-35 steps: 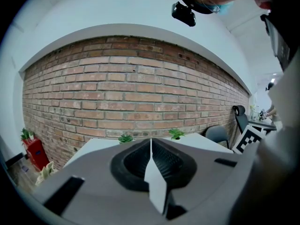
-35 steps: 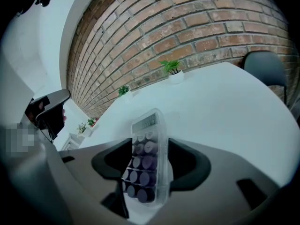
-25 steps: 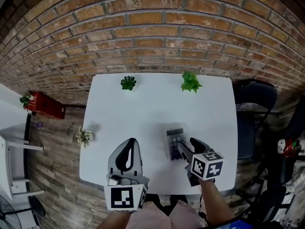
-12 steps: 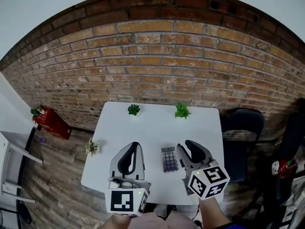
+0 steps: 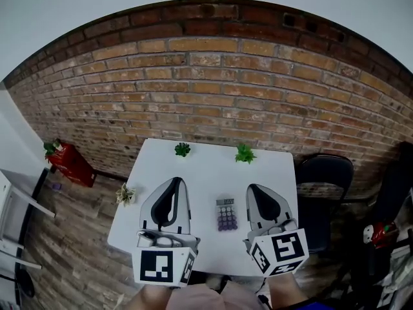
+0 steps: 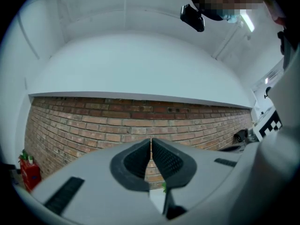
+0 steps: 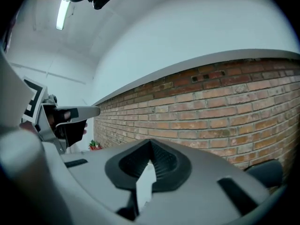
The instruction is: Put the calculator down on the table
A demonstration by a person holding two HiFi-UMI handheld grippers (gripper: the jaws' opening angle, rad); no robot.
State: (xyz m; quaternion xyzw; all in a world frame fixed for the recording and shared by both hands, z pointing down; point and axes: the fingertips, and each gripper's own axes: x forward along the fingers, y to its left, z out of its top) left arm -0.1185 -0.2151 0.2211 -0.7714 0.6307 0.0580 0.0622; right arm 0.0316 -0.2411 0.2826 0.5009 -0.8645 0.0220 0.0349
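The grey calculator with purple keys lies flat on the white table, between my two grippers in the head view. My left gripper is raised to its left, shut and empty. My right gripper is raised to its right, also shut with nothing in it. In the left gripper view the left gripper points level at the brick wall, jaws together. The right gripper does the same in the right gripper view. The calculator is not seen in either gripper view.
Two small green plants stand at the table's far edge. A third plant sits at the left edge. A dark chair stands to the right. A red box lies on the floor to the left, by the brick wall.
The right gripper let go of the calculator, rose off the table and shut. The left gripper rose too. Both now point level, and the head view pulled back from the table.
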